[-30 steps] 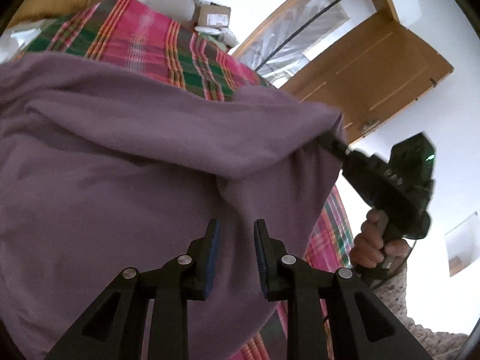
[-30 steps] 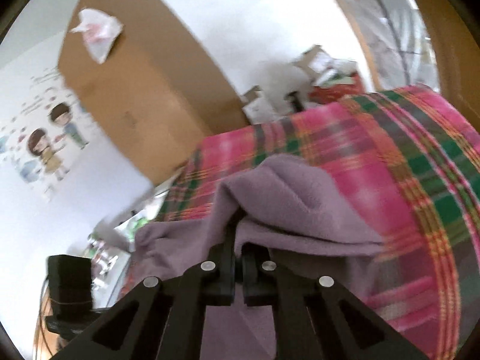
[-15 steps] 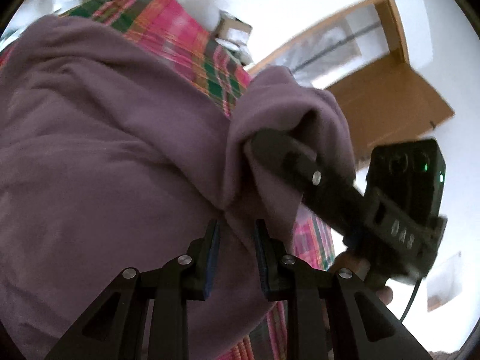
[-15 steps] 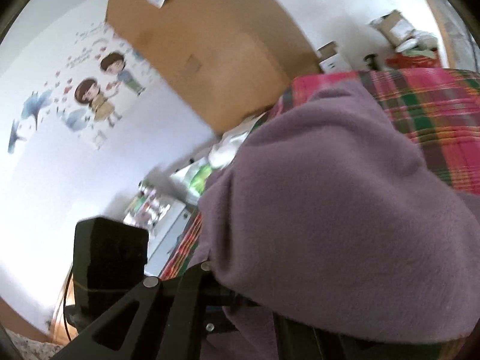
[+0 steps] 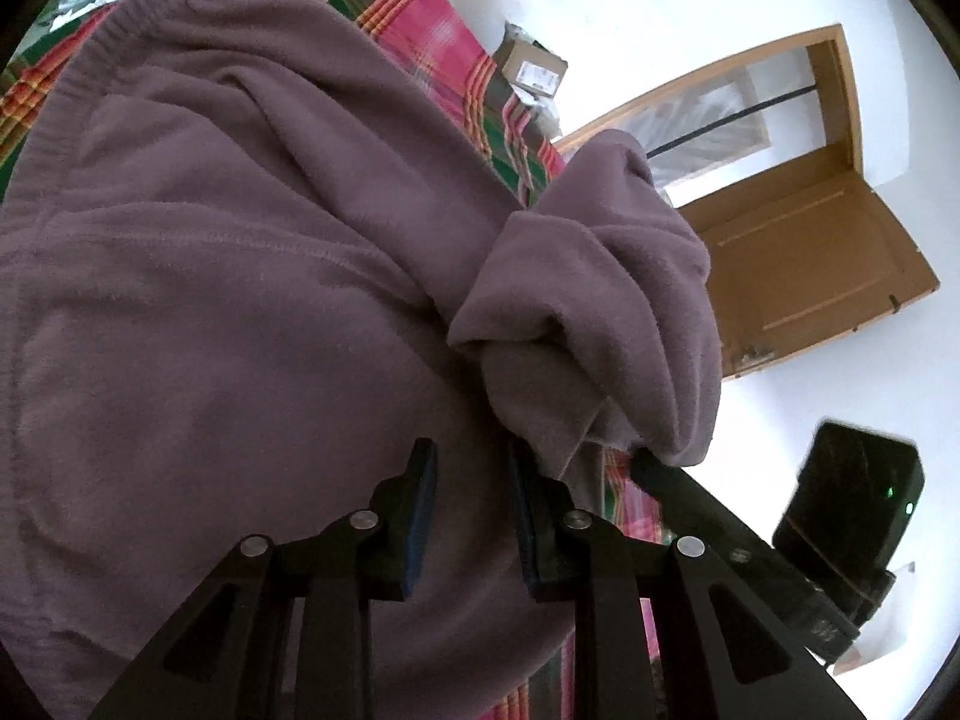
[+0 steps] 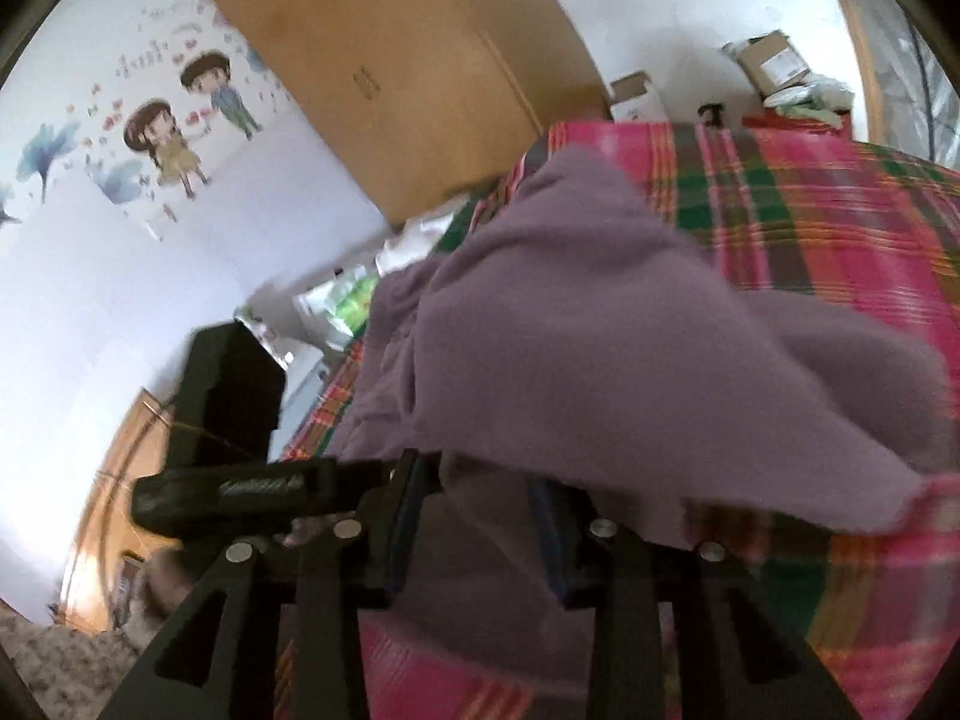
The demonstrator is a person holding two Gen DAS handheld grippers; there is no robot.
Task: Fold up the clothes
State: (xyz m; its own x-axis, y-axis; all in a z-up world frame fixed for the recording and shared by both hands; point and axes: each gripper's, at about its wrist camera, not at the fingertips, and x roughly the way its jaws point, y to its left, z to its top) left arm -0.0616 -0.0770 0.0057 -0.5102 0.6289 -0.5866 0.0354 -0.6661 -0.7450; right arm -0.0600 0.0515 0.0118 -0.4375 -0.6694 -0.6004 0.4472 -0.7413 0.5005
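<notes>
Purple sweater [image 5: 240, 300] lies between both parted claws, left [image 5: 471, 516] and right [image 6: 480, 516].

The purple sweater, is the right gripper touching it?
Touching. In the left wrist view the purple sweater drapes over the right gripper, hiding its tip; the right wrist view shows cloth between its parted fingers.

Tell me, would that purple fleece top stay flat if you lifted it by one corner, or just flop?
Probably flop: the purple fleece top already sags in soft rolls where its bunched part hangs. It looks thick and fuzzy, so likely grippy rather than slippery between the pads. On the plaid bedspread it would likely drag and wrinkle if pushed, not slide neatly.
</notes>
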